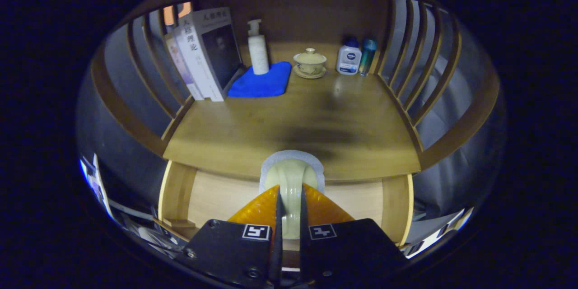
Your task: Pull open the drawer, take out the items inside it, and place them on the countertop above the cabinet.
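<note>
A pale arched handle (291, 175) on a grey-white pad sits on the light wooden drawer front (216, 198), just under the front edge of the wooden countertop (293, 117). My gripper (290, 192) is shut on this handle, one finger on each side of it. The handle's lower part is hidden between the fingers. The inside of the drawer is out of sight, and I cannot tell how far the drawer stands out from the cabinet.
At the back of the countertop stand leaning books (203, 54), a white pump bottle (258, 49) on a blue cloth (262, 82), a lidded cup on a saucer (309, 62), a white bottle (348, 59) and a teal bottle (368, 56). Slatted wooden rails (406, 72) fence both sides.
</note>
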Demonstrator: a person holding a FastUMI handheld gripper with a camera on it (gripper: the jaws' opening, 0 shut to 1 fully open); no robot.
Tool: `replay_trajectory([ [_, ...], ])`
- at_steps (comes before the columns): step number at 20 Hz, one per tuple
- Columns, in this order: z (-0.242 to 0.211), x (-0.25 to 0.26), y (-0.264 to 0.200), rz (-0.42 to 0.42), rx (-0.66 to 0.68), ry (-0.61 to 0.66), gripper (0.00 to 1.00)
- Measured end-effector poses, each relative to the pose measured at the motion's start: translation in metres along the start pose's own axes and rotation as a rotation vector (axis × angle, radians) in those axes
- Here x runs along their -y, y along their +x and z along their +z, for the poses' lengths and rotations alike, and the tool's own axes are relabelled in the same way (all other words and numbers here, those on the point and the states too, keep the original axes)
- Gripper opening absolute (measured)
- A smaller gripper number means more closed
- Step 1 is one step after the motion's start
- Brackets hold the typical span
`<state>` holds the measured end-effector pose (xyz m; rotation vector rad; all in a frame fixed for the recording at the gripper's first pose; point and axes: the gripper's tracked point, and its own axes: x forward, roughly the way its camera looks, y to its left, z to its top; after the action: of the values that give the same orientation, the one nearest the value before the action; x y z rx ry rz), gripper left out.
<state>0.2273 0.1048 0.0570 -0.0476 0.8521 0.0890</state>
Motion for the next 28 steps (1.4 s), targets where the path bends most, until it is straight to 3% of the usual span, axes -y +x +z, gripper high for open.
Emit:
replay_trajectory([
  [12, 0.087, 0.0, 0.051, -0.039, 0.035, 0.028, 0.18],
  [21, 0.093, 0.003, 0.087, -0.014, 0.05, 0.064, 0.19],
  [28, 0.09, -0.001, 0.087, -0.022, 0.141, -0.037, 0.33],
])
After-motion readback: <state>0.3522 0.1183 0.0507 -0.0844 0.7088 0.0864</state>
